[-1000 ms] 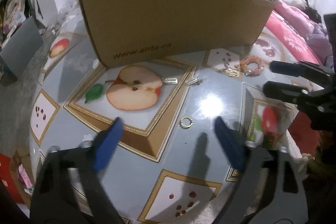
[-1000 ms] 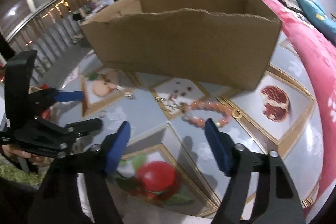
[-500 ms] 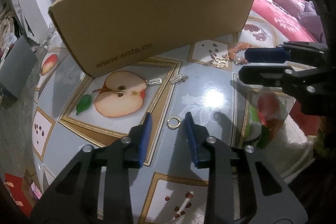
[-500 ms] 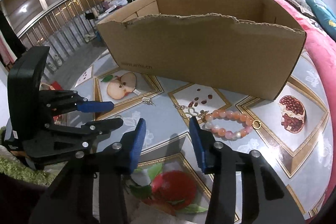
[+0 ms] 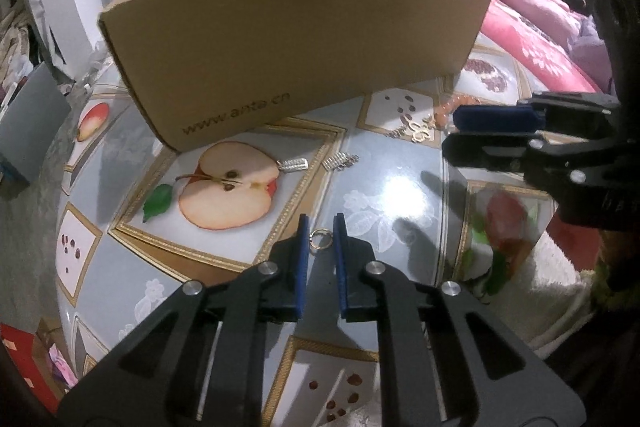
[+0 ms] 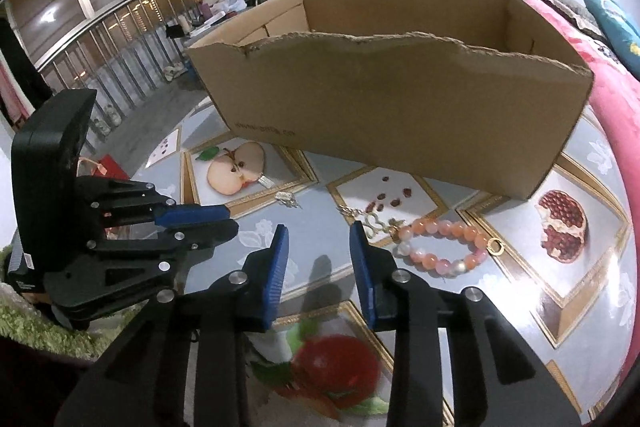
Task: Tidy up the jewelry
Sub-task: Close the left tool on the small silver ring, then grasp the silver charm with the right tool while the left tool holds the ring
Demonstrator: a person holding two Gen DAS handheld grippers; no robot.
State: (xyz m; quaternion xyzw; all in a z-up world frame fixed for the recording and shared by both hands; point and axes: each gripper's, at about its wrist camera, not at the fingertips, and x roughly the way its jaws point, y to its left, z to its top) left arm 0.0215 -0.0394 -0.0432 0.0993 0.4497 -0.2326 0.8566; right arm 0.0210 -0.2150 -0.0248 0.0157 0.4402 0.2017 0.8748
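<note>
Left gripper [image 5: 320, 229]: jaws narrowed from wide apart, now clenched on small gold ring [image 5: 319, 240], lower centre of frame | Right gripper [image 6: 319, 233]: partly closed, holds nothing, beaded bracelet [image 6: 442, 247] at centre right | Cardboard box [image 5: 296, 39] upper frame: ring ready for transfer.

The cardboard box [image 6: 400, 99] walls off the table's [image 6: 328, 219] far side; the near tabletop lies open between scattered bead bracelet [image 6: 444, 247] and silver clips [image 5: 340, 161].
</note>
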